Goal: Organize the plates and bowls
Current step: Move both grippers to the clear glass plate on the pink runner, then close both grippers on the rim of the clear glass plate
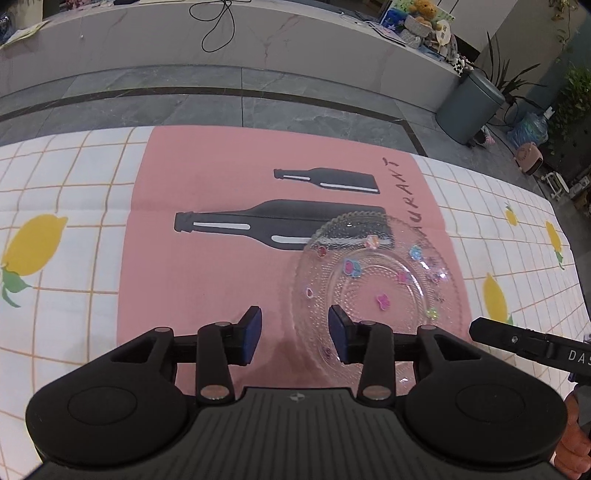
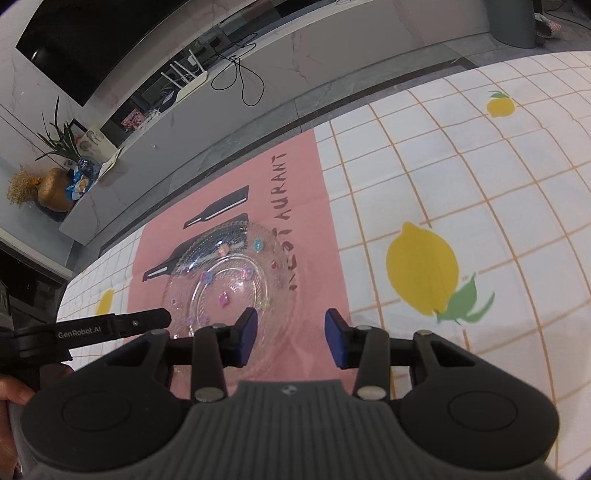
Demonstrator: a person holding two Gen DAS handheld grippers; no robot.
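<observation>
A clear glass plate (image 1: 376, 291) with a beaded rim and small coloured stickers lies flat on a pink placemat (image 1: 207, 258). My left gripper (image 1: 295, 332) hangs open over the plate's near left rim, its right pad above the glass and its left pad over the mat. From the other side, my right gripper (image 2: 291, 332) stands open over the right rim of the plate (image 2: 229, 284), nothing pressed between its pads. One black finger of the right gripper (image 1: 495, 330) shows at the plate's right edge. A finger of the left gripper (image 2: 147, 319) reaches in from the left in the right wrist view.
The placemat (image 2: 325, 221), printed with dark bottles, lies on a white checked tablecloth with lemons (image 1: 55, 206). The table's far edge meets grey floor tiles (image 1: 221, 107). Beyond stand a grey bin (image 1: 469, 107), plants and a marble bench with a black cable (image 1: 218, 26).
</observation>
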